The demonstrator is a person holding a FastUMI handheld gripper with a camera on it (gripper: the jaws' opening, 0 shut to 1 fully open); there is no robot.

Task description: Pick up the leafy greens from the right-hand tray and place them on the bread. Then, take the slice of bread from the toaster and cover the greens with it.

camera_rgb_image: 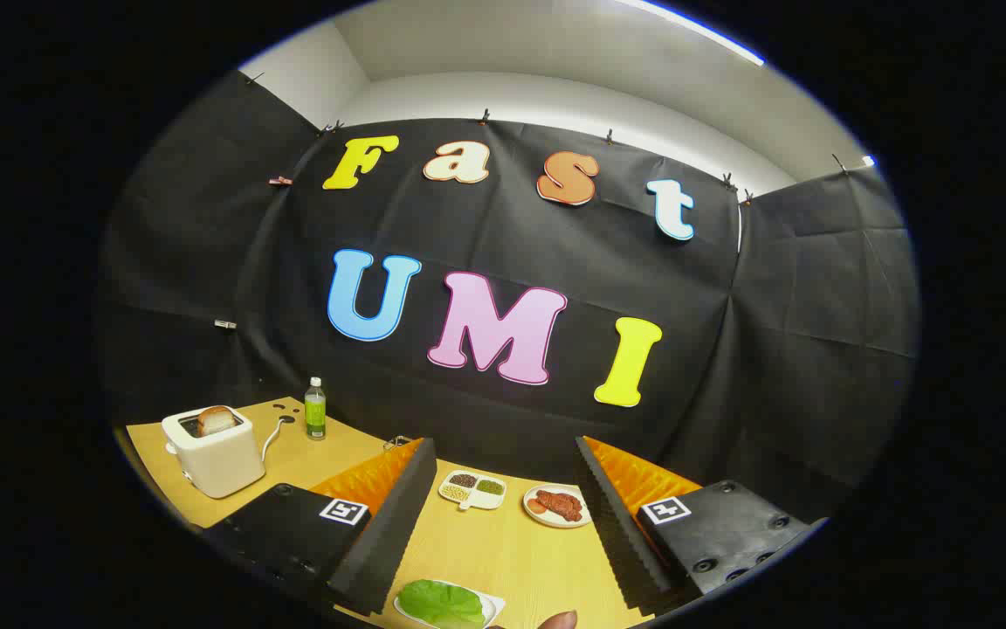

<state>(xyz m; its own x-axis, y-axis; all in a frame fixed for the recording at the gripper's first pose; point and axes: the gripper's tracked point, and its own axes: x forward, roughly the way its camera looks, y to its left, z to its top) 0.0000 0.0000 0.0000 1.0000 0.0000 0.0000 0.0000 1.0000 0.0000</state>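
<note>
1. The jaws (503,533) stand wide open and hold nothing; the two fingers (381,533) spread apart over the desk (503,550) with bare wood between them.
2. The leafy greens (442,603) lie on a white tray (490,604) close in between the fingers, near the left finger's base, untouched.
3. A fingertip of a person's hand (557,620) shows just beside that tray, on its right.
4. Beyond the fingers, a white divided dish (471,491) with small heaps of grains sits just left of a round plate (557,507) carrying reddish meat; the two are near each other but apart.
5. A white toaster (213,452) stands well off to the left, near the desk's left edge, with a slice of bread (217,420) sticking up from its slot and a cord trailing from its right side.
6. A green bottle (315,409) stands upright behind the toaster, close to the wall.
7. The middle of the desk between fingers and dishes is open wood.
8. Black cloth walls (782,349) enclose the booth on three sides, with a pale ceiling above.
</note>
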